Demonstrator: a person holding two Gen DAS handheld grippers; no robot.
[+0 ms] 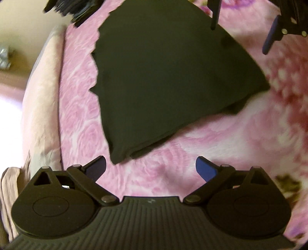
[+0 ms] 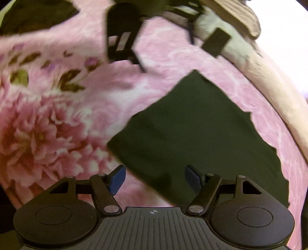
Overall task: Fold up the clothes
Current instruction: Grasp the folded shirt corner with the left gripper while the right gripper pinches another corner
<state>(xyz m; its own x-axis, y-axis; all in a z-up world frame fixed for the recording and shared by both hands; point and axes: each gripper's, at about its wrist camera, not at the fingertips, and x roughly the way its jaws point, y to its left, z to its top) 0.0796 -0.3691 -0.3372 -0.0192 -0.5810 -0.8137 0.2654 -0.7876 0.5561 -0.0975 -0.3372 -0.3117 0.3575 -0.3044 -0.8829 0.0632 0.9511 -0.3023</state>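
A dark folded garment (image 1: 163, 77) lies flat on the pink floral bedspread (image 1: 154, 178); it also shows in the right wrist view (image 2: 202, 134). My left gripper (image 1: 151, 169) is open and empty, hovering just short of the garment's near corner. My right gripper (image 2: 155, 179) is open and empty above the garment's near edge. The right gripper also shows at the top right of the left wrist view (image 1: 244, 30), beyond the garment's far side. The left gripper shows blurred at the top of the right wrist view (image 2: 165, 38).
A pale cream sheet edge (image 1: 42, 96) runs along the bed's left side, also seen in the right wrist view (image 2: 279, 96). More dark cloth (image 2: 34, 15) lies at the far top left. A large pink flower print (image 2: 38, 138) covers the bedspread.
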